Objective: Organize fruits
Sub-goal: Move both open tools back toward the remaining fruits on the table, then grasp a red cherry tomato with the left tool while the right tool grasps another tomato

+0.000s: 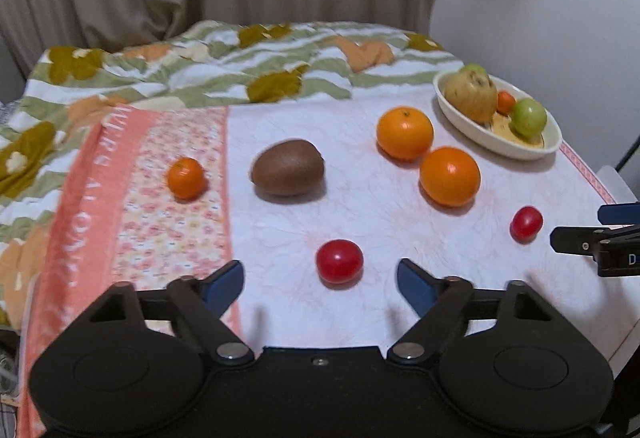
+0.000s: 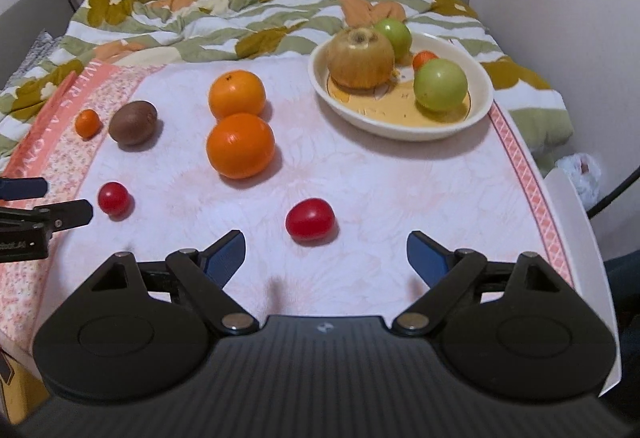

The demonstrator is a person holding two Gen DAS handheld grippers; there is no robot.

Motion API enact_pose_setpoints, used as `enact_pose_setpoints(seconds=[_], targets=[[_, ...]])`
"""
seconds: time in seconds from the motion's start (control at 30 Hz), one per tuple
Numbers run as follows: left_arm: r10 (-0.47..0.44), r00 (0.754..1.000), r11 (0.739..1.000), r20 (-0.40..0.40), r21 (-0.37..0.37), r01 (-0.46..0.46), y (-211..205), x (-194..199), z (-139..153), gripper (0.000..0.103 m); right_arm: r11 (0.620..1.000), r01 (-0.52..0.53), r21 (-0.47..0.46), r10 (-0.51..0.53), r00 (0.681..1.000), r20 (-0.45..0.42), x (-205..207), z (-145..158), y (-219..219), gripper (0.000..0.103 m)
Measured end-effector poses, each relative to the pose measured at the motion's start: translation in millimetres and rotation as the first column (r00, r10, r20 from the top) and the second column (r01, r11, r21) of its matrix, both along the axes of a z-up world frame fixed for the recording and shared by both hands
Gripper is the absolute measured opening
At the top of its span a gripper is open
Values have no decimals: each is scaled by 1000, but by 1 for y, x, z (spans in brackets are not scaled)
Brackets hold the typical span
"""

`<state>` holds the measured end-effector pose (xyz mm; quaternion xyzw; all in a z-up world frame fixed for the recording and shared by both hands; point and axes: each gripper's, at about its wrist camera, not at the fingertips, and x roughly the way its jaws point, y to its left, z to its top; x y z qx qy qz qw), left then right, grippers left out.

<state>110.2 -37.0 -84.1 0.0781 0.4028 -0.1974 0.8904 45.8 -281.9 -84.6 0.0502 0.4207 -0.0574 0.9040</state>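
My left gripper [image 1: 320,278] is open and empty; a red tomato [image 1: 339,261] lies on the cloth just ahead between its fingers. My right gripper [image 2: 325,252] is open and empty, with a second red tomato [image 2: 310,219] just ahead of it. Two large oranges [image 2: 237,94] [image 2: 240,145], a brown kiwi [image 1: 287,167] and a small mandarin [image 1: 185,178] lie loose on the table. A cream oval bowl [image 2: 484,98] at the back right holds a yellowish fruit [image 2: 360,56], two green fruits [image 2: 440,85] and a small orange one.
The table [image 2: 380,190] has a pink-white cloth with a floral band on the left. A green and orange patterned quilt [image 1: 200,66] lies behind it, then curtains and a wall. The table's edge runs along the right. Each gripper shows at the side of the other's view.
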Motion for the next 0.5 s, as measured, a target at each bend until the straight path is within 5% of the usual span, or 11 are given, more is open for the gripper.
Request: enact_pose_setpoints(seconds=[0.5], targets=[[-19,997,1000,-79,-23,17,-17,27,-31,41,999,-13,-31,12,999,-29,18,-18,11,92]])
